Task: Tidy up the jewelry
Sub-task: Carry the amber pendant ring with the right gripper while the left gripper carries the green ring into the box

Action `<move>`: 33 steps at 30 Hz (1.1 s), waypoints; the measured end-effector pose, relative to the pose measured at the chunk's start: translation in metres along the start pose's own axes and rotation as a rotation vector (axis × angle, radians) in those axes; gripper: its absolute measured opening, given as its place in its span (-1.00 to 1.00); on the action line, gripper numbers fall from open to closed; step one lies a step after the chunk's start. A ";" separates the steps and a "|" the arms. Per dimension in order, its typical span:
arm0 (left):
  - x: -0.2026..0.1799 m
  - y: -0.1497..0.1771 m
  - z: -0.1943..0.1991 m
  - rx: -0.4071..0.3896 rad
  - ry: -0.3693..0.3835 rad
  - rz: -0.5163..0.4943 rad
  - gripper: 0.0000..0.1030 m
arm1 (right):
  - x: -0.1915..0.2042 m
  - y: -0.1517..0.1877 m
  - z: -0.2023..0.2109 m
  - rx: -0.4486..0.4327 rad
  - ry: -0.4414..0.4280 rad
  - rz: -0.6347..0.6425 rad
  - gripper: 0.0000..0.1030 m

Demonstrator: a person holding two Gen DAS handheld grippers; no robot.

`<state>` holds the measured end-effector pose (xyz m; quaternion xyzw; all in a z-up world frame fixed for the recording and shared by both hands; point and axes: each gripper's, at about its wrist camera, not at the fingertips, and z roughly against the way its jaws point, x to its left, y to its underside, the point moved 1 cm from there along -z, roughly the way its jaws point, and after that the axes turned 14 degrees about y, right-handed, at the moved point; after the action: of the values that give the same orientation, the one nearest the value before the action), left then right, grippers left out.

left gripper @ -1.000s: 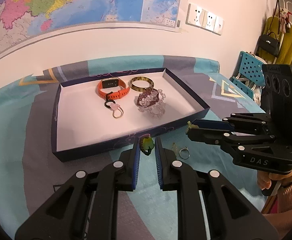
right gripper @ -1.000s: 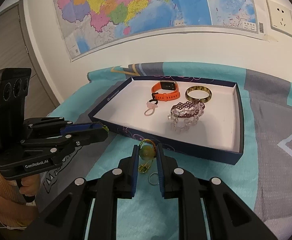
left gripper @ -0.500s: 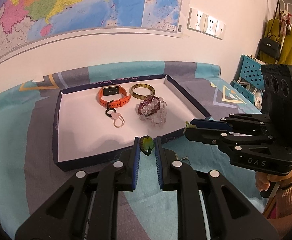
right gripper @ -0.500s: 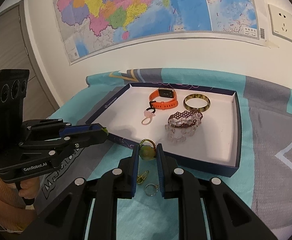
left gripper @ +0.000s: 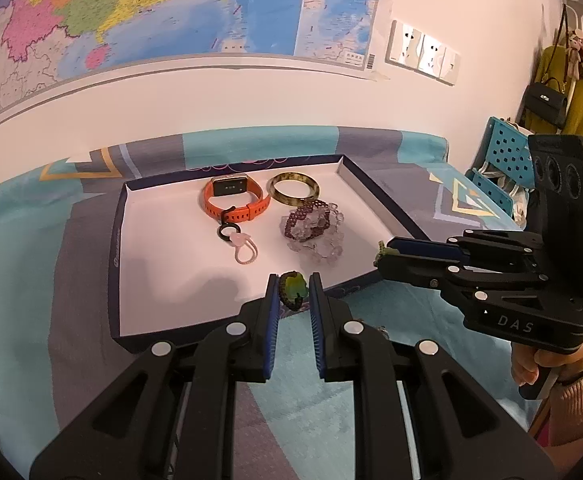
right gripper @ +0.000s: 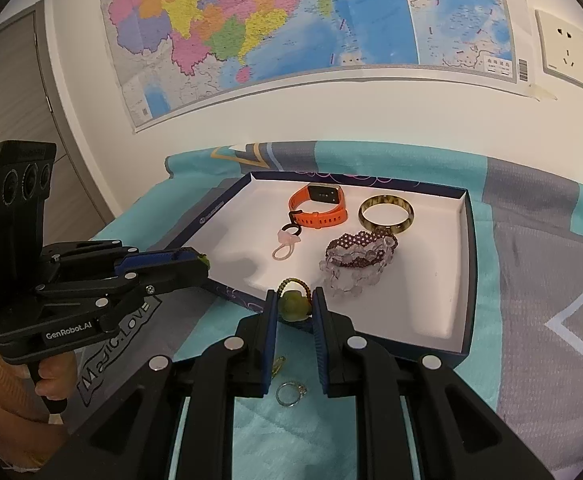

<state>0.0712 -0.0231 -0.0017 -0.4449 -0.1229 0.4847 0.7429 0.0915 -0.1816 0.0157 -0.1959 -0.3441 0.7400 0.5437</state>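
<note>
My left gripper is shut on a green stone pendant, held just over the near wall of the dark blue tray. A little to its right, my right gripper is shut on a yellow-green bead with a braided cord loop, also above the tray's near wall. Inside the tray lie an orange watch, an amber bangle, beaded bracelets and a pink loop. Each view shows the other gripper from the side: the right gripper and the left gripper.
A silver ring and a small gold piece lie on the teal and grey cloth under my right fingers. A wall with a map stands behind the tray. Blue crates and a hanging coat are at the far right.
Both grippers have edged forward with their pieces, from over the cloth to over the tray's near wall. The ring and gold piece now lie further back under the right fingers.
</note>
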 end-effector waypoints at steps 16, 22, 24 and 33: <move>0.014 -0.009 -0.010 0.007 -0.001 0.036 -0.71 | -0.005 -0.014 -0.014 0.003 0.013 -0.007 -0.70; 0.017 -0.013 -0.015 0.013 -0.011 0.037 -0.71 | -0.006 -0.015 -0.022 0.014 0.017 -0.009 -0.70; 0.018 -0.014 -0.017 0.015 -0.014 0.036 -0.71 | -0.007 -0.015 -0.024 0.018 0.018 -0.010 -0.70; 0.020 -0.017 -0.025 0.027 -0.020 0.037 -0.71 | -0.009 -0.018 -0.035 0.032 0.028 -0.009 -0.70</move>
<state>0.1067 -0.0223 -0.0079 -0.4321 -0.1155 0.5045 0.7385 0.1297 -0.1767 0.0037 -0.1961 -0.3254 0.7400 0.5550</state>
